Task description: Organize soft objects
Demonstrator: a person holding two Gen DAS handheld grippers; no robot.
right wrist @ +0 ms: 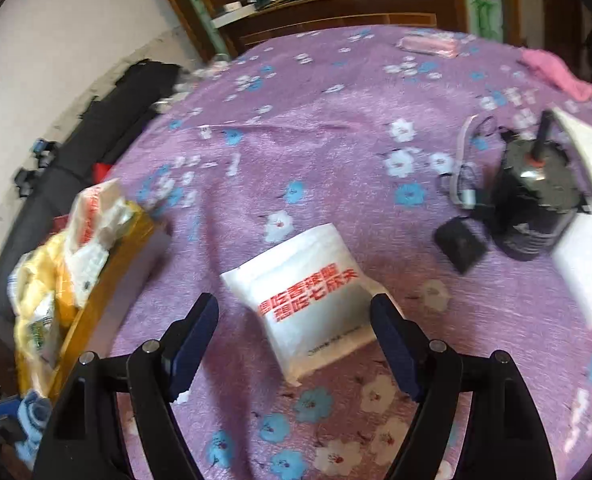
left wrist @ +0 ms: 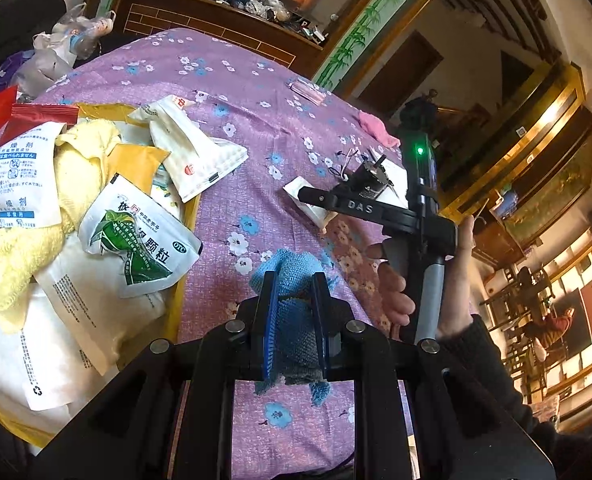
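Purple flowered cloth (left wrist: 231, 92) covers the whole table, with a dark wood cabinet (left wrist: 199, 20) behind it at 12 o'clock.

Yellow box (left wrist: 183, 264), at 9 o'clock in the left wrist view, is heaped with packets and a yellow towel (left wrist: 19, 264); a green-printed sachet (left wrist: 135, 240) lies on top, tilted, near the box's inner rim.

Black motor (right wrist: 532, 216) stands at 2 o'clock in the right wrist view, its wires trailing beside it on the cloth.

White packet (right wrist: 308, 300) with red lettering lies flat on the cloth, just beyond the right gripper (right wrist: 296, 340). That gripper's jaws are spread wide, one to each side of the packet's near end, and hold nothing. A hand (left wrist: 400, 292) grasps its handle at 3 o'clock in the left wrist view.

Blue cloth (left wrist: 291, 284) is pinched between the jaws of the left gripper (left wrist: 293, 300), bunched there with its ends sticking out ahead of and behind the pads. It sits just right of the box.

Pink cloth (right wrist: 556, 72) lies at 1 o'clock near the far table edge, well apart from both grippers.
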